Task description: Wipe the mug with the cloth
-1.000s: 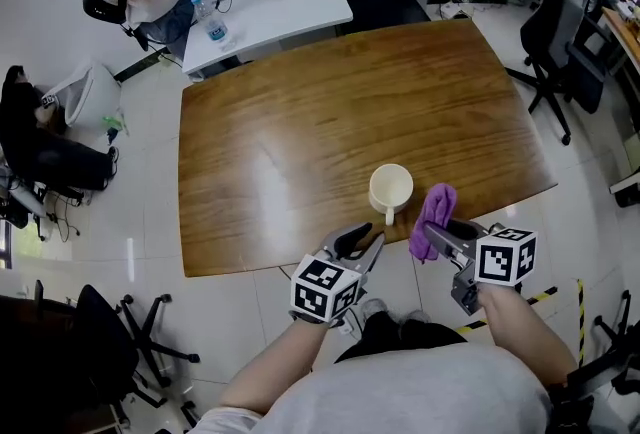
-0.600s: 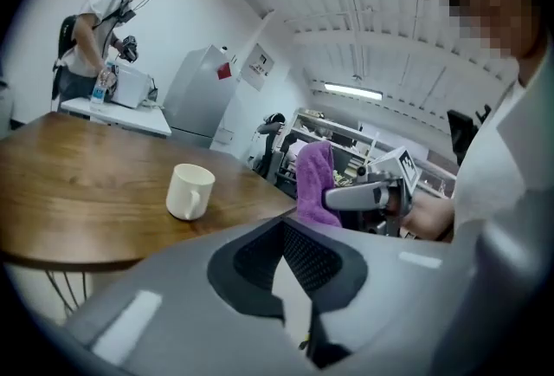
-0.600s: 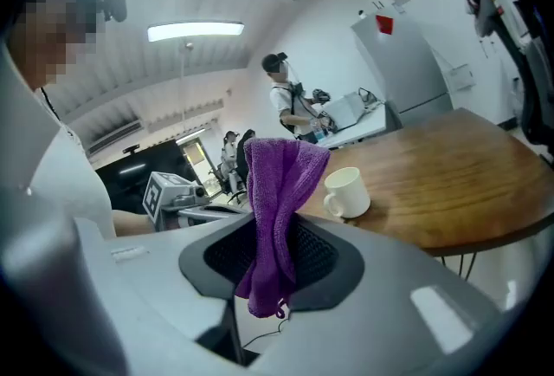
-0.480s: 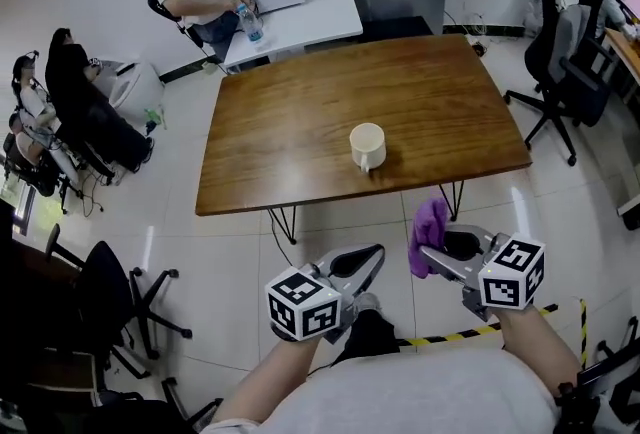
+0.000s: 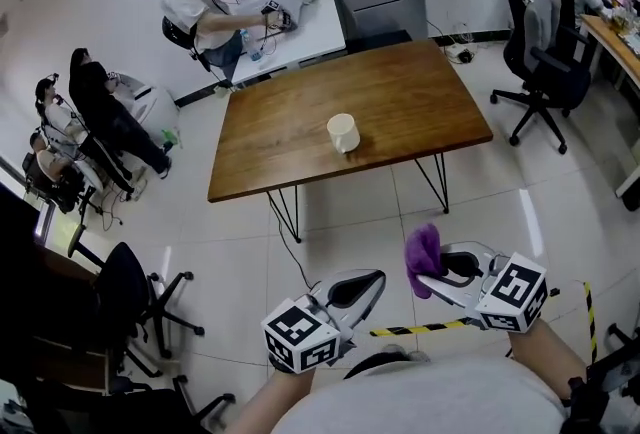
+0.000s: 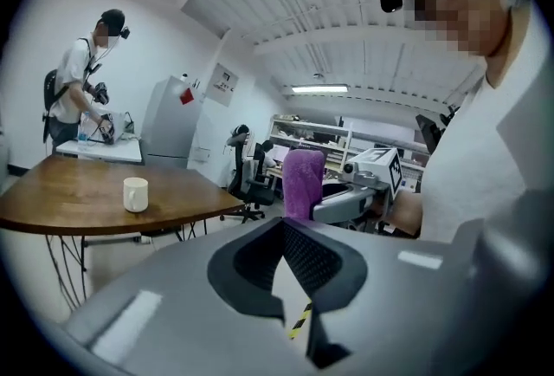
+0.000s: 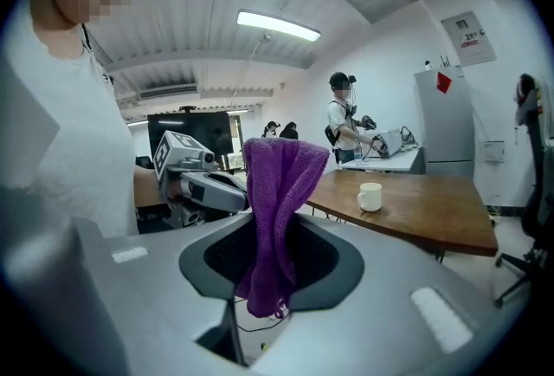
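Wooden table (image 5: 400,112) bears mug (image 5: 343,133), well apart; right gripper (image 5: 428,277) jaws clamp cloth (image 5: 424,247).

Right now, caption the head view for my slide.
Right tool clamps purple cloth, left tool shut and empty, mug on wooden table.

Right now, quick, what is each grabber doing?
Left gripper: closed, holding nothing.
Right gripper: closed on the purple cloth.
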